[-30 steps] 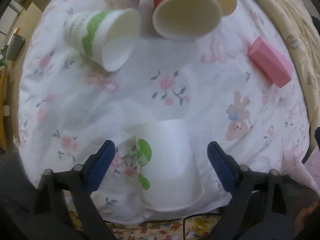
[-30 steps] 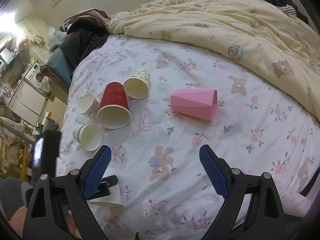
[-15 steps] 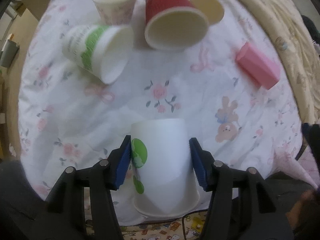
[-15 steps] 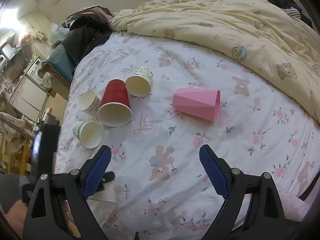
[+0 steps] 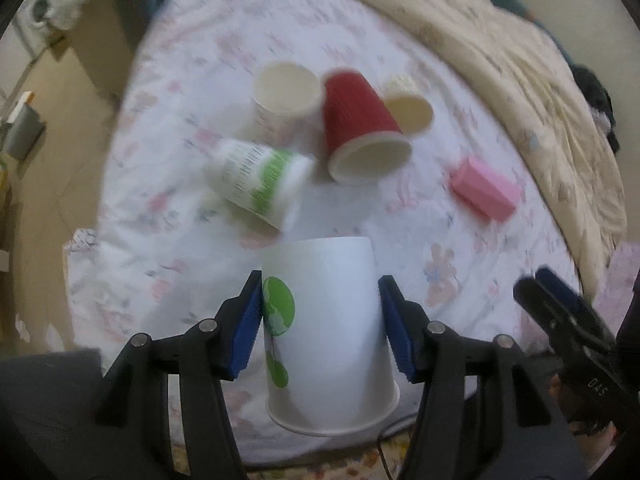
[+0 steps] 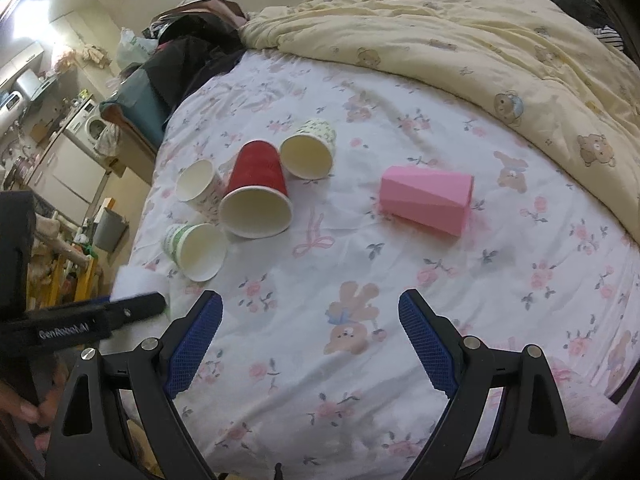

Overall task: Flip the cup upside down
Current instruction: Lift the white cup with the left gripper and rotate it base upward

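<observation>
My left gripper (image 5: 320, 320) is shut on a white paper cup with green dots (image 5: 326, 332), blue pads pressed on both sides. The cup's rim points toward the camera and its closed base points away. It is held above the near edge of the floral bed sheet (image 5: 168, 248). My right gripper (image 6: 310, 340) is open and empty above the sheet (image 6: 320, 360). In the right wrist view the left gripper's black arm (image 6: 100, 316) shows at the left edge with a white sliver of the cup (image 6: 136, 282) behind it.
Lying on the sheet are a red cup (image 6: 256, 196), a green-banded white cup (image 6: 196, 248), a small white cup (image 6: 198, 186), a patterned cup (image 6: 310, 154) and a pink faceted cup (image 6: 426, 198). A yellow duvet (image 6: 480, 40) covers the far right. The bed edge drops off at left.
My left gripper closed on the white cup, then lifted it off the sheet, the view tilting up. The right gripper stayed open and nearly still.
</observation>
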### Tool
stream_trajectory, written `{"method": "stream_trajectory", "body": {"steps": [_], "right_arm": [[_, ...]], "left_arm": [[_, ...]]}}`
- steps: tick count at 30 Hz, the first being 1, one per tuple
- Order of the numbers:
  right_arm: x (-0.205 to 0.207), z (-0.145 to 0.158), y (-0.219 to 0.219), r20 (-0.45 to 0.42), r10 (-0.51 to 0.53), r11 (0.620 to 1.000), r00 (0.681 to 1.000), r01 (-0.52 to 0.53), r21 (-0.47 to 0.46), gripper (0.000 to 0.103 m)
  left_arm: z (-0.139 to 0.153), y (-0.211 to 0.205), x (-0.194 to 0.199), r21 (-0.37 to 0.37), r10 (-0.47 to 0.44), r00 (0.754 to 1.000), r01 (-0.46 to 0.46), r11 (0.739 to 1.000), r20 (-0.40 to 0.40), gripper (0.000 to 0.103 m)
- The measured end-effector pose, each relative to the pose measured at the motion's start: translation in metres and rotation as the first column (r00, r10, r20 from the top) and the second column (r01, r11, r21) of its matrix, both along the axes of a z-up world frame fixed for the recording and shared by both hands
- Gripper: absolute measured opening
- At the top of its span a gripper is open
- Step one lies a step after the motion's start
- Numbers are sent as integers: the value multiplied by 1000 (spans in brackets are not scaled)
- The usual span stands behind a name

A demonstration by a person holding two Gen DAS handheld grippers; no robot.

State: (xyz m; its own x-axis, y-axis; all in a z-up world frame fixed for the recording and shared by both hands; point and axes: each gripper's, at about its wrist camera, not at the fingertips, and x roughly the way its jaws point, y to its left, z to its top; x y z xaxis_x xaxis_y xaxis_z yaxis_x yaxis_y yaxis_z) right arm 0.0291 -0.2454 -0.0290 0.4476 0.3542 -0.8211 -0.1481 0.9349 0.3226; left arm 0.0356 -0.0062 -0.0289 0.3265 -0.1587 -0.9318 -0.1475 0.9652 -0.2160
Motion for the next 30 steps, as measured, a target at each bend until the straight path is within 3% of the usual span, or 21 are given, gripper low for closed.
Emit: {"method": "stream_trajectory", "body": {"steps": [4, 9, 12, 15, 23, 30], "right_arm": [[-2, -1, 11, 13, 25, 1000, 1000, -25, -8, 92], [1, -9, 22, -17, 57, 998, 998, -57, 9, 92], [3, -11, 25, -40, 71, 995, 997, -68, 71, 92], [4, -11, 31, -52, 116, 980, 992, -106, 168, 92], [-4, -10, 59, -50, 280, 925, 959, -255, 283, 92], [-2, -16, 74, -79, 320, 920, 944, -289, 266, 92]], "left_arm": [[4, 26, -7, -11, 64, 996, -64, 998, 69, 53], [-6, 40, -7, -74, 112, 990, -106, 992, 86, 53], [-10, 35, -4, -113, 86, 994, -77, 991, 73, 53], [-5, 24, -1, -95, 52, 993, -42, 995, 107, 53], [-6, 12, 0, -126, 17, 995, -4, 992, 103, 53], [-2, 0, -4, -170, -35, 993, 54, 984, 114, 53]]}}
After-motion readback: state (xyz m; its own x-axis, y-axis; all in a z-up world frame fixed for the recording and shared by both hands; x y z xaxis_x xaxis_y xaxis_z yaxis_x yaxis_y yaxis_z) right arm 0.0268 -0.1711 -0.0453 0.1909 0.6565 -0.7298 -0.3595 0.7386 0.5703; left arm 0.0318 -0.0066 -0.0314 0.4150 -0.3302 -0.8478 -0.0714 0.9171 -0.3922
